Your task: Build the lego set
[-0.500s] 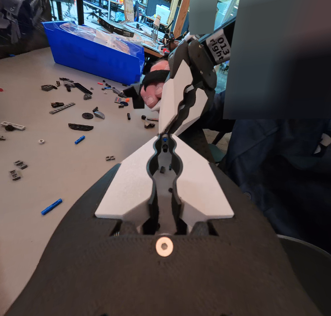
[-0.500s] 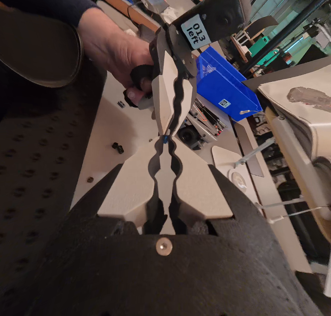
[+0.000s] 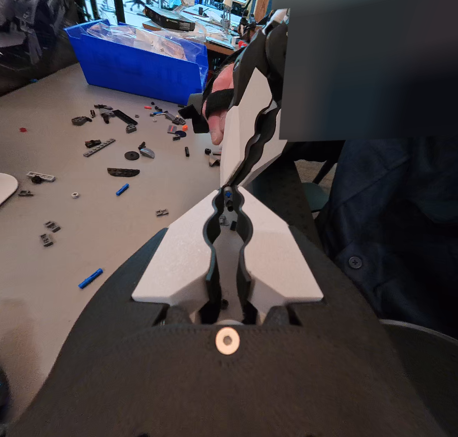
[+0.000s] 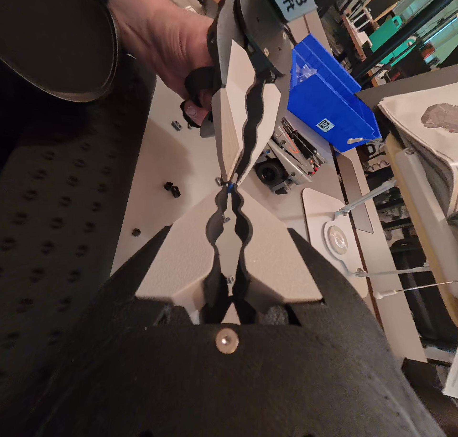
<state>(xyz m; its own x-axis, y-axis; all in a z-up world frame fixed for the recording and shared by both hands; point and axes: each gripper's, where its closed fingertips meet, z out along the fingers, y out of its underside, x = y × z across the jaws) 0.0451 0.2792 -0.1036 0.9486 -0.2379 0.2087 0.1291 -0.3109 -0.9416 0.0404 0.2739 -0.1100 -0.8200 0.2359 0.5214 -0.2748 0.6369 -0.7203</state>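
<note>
My two grippers meet tip to tip above the table's near edge. In the left wrist view my left gripper [image 3: 227,194] is shut on a small grey piece with a blue pin [image 3: 227,194] in it. The right gripper [image 3: 228,186] comes down from above, shut, its tips touching that pin. In the right wrist view my right gripper [image 4: 229,192] is shut on the blue pin [image 4: 230,187]. The left gripper [image 4: 230,177] hangs from above, its tips shut right against the pin. A hand holds each gripper.
Loose Lego parts [image 3: 124,152] and blue pins [image 3: 90,278] lie scattered on the grey table [image 3: 62,264]. A blue bin [image 3: 138,70] stands at the back. A part-built Lego vehicle [image 4: 285,162], the bin [image 4: 329,103] and an instruction booklet [image 4: 421,127] show in the right wrist view. Only a small space, under 4 cm, lies between the two pairs of fingers.
Both grippers stay tip to tip on the pin. The left gripper has swung, so more of the table shows in its view. In the right wrist view the left gripper looms closer.
</note>
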